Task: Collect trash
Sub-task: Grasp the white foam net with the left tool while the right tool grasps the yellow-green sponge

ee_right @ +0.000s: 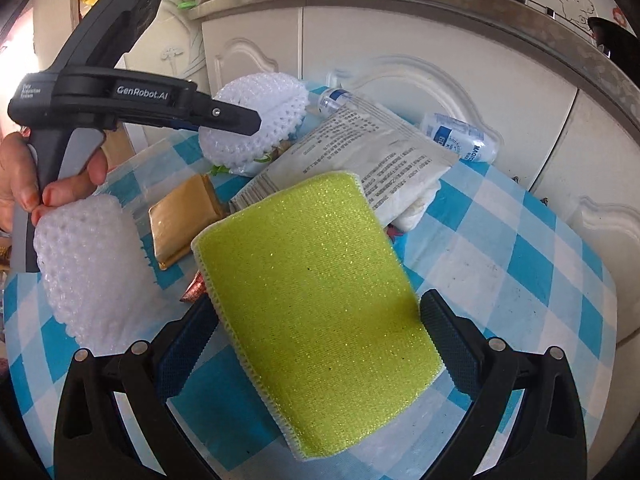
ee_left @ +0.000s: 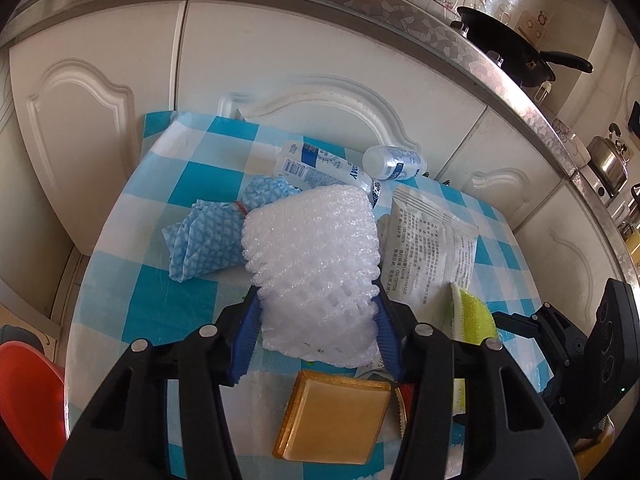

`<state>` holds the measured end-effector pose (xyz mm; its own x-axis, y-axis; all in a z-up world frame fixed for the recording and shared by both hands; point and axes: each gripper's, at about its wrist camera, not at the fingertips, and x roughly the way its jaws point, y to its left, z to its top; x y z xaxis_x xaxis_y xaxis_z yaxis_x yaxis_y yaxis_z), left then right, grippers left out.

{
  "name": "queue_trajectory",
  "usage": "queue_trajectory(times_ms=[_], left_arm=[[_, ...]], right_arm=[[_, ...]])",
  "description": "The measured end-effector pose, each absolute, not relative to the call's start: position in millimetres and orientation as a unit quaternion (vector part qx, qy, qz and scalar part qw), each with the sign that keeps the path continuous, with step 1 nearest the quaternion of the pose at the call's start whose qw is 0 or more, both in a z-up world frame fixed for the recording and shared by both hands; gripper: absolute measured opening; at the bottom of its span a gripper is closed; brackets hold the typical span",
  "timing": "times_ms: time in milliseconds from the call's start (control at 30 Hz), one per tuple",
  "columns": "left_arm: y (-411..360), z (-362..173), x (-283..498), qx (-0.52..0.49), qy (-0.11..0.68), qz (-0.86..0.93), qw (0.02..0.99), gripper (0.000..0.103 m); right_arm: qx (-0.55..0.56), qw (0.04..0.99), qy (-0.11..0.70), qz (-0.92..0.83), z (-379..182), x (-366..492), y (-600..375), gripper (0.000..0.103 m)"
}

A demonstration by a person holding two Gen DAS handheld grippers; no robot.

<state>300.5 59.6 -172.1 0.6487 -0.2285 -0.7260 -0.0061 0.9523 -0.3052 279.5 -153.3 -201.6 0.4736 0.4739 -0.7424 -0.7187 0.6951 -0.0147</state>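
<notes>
My left gripper (ee_left: 316,320) is shut on a white foam fruit net (ee_left: 316,264) and holds it above the blue-checked table (ee_left: 132,304); the right wrist view shows the same net (ee_right: 260,120) between its fingers. My right gripper (ee_right: 316,332) has its jaws spread around a yellow-green scouring sponge (ee_right: 316,312), which lies between them; whether the pads touch it is unclear. A second foam net (ee_right: 92,272) lies at the left. On the table are a white printed sachet (ee_left: 432,248), two white bottles (ee_left: 396,164) (ee_left: 320,168), a blue cloth (ee_left: 204,236) and a gold box (ee_left: 336,420).
White cabinet doors (ee_left: 280,80) stand right behind the table under a steel counter edge (ee_left: 460,44) with a black wok (ee_left: 504,48) and a kettle (ee_left: 608,160). A red object (ee_left: 28,396) sits low at the left.
</notes>
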Motion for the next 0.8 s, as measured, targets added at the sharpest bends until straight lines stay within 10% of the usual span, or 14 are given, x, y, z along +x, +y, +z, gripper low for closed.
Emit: queue_trajectory(times_ms=[800], left_arm=[[79.3, -138.7, 236.7, -0.157, 0.354, -0.064, 0.92, 0.051]], right_arm=[[-0.012, 0.878, 0.387, 0.282, -189.9, 240.8, -200.8, 0.072]])
